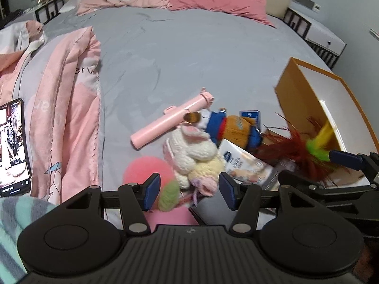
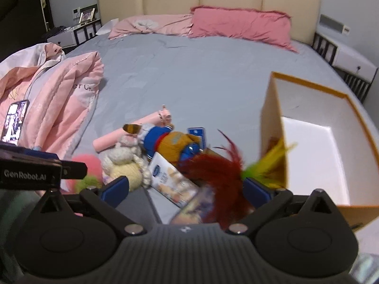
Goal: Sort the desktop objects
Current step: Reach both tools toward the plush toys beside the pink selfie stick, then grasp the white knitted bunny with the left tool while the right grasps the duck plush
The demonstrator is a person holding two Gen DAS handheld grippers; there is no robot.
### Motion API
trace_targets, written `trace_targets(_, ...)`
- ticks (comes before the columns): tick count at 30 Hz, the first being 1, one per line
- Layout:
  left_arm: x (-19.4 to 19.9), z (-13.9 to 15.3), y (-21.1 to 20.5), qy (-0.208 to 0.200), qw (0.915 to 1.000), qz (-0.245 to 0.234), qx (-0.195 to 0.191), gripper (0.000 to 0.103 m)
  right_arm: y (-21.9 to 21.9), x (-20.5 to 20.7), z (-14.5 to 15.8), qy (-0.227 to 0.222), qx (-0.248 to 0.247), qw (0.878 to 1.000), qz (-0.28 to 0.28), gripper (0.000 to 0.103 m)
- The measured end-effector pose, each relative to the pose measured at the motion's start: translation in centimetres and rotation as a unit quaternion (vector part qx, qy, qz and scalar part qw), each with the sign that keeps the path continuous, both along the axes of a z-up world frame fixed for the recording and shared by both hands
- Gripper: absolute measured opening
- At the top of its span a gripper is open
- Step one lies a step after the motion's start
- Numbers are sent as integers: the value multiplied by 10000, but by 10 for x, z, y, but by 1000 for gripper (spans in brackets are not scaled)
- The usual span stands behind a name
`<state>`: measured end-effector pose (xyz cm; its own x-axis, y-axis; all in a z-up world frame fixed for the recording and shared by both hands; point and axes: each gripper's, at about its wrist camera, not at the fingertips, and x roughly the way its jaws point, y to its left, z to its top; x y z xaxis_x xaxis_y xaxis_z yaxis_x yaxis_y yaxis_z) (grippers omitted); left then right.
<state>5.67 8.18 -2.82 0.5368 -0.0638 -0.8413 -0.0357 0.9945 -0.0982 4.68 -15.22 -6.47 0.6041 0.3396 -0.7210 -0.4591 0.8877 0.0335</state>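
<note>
1. Right wrist view — right gripper [image 2: 187, 187] spread apart, a feather toy [image 2: 220, 175] blurred between its fingers; whether it is gripped, I cannot tell.
2. Left gripper [image 1: 189, 189] apart, empty, hovering over the pile.
3. One orange box [image 2: 274, 108] stands just beside, likely the sorting bin.
4. On the bed [image 2: 201, 75] — one pink tube [image 1: 170, 120], two plush dolls, one snack packet [image 2: 173, 182].

My grippers' fingers [image 1: 151, 191] carry matt blue pads on matt black plastic, whose body [image 1: 189, 248] is finely ribbed. The bedsheet [image 1: 189, 54] is smooth grey cloth, the quilt [image 1: 68, 108] stitched pink cloth, the rabbit [image 1: 194, 156] knitted yarn, the ball [image 1: 144, 168] fuzzy plush. The tube [image 1: 170, 120] is smooth pink plastic, the box [image 2: 308, 146] orange card lined matt white, the feathers [image 2: 220, 172] wispy, the packet [image 2: 173, 182] glossy.
</note>
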Motion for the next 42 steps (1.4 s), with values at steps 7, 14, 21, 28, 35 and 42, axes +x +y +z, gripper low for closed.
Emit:
trace_targets(7, 32, -3, 11, 46, 9997, 209, -113, 64, 26, 37, 1, -449, -224, 9980, 396, 102)
trace_targets(14, 59, -13, 13, 63, 9997, 243, -16, 64, 44, 80, -10, -462, -594, 9959, 495, 102)
trace_targets(21, 77, -29, 15, 252, 9992, 306, 23, 63, 47, 116, -21, 235, -90, 9991, 356, 102)
trace_targets(28, 85, -43, 14, 450, 9983, 332, -142, 64, 51, 136, -33, 451, -26, 9972, 602, 93)
trace_targets(35, 89, -48, 14, 542, 9974, 320, -346, 64, 55, 143, -21, -520, -475, 9906, 1171, 61)
trace_targets(42, 91, -50, 9, 679, 9958, 299, -530, 67, 61, 145, -22, -368, -465, 9781, 1997, 94)
